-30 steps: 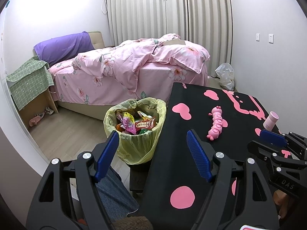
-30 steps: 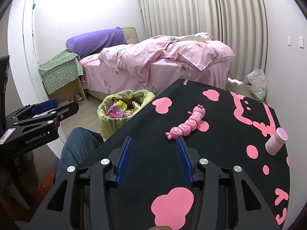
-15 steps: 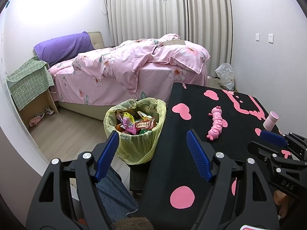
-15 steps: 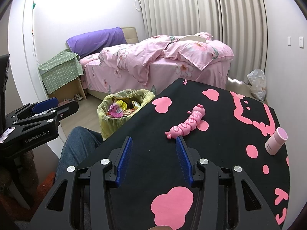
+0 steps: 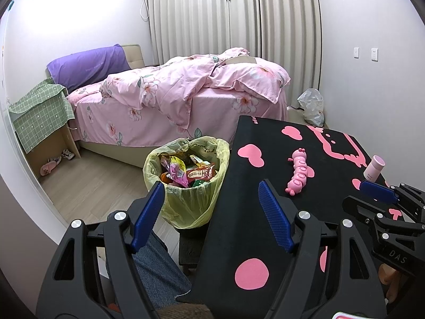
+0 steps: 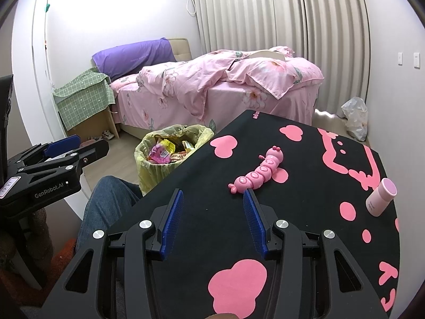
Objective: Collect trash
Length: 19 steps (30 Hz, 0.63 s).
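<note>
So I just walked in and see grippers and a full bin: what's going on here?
A seated person holds a gripper in each hand over a black table mat. The left gripper and the right gripper are both open and empty. The trash bin beside the table is full of wrappers. Only a pink caterpillar toy and a small pink bottle lie on the mat.

Both wrist views look forward and slightly down over their jaws toward the bed (image 5: 180, 98) — left from the black table (image 5: 239, 234) edge beside the bin (image 5: 186, 175), right from over the tabletop — sharing table, pink toy (image 6: 256, 172), bin, bed.
</note>
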Motion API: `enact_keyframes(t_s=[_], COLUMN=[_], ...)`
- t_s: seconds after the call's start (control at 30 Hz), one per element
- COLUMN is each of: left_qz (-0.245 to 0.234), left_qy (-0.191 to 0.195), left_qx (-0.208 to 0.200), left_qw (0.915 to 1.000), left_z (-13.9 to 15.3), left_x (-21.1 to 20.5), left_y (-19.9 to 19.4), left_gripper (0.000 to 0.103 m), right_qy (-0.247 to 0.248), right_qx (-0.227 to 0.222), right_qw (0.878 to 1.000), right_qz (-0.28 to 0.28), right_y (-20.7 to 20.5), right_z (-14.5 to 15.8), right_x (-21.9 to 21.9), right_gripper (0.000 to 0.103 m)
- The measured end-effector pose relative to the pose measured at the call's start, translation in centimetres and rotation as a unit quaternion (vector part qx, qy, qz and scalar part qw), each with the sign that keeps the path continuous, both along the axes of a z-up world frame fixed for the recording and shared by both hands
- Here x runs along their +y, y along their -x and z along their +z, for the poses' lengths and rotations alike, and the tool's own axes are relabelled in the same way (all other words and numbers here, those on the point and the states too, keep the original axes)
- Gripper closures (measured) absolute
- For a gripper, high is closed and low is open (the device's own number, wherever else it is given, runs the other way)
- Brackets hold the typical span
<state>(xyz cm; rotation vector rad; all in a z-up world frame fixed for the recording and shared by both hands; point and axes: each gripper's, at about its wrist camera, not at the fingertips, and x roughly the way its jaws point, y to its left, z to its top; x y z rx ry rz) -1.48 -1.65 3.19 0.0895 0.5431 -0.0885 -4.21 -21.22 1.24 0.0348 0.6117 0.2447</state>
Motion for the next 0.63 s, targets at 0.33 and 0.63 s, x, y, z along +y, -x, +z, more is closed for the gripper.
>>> enact_keyframes(t_s=[0.33,0.63], left_qz=[-0.003,-0.09], left_qy=[0.001,0.011], left_qx=[-0.002,0.096], left_qw=[1.0,0.9913], left_z=[0.1,-3.8], left_x=[-0.1,-4.9], left_y=[0.0,-6.8], left_gripper=[0.034,0.029], right_qy=[0.002,0.003], right_qx=[0.0,0.032], right_qw=[1.0,0.998], right_qz=[-0.001,-0.062], right_y=[0.0,-4.0], right_z=[0.1,-1.7], right_x=[0.1,-6.4], right_gripper=[0.058,0.056])
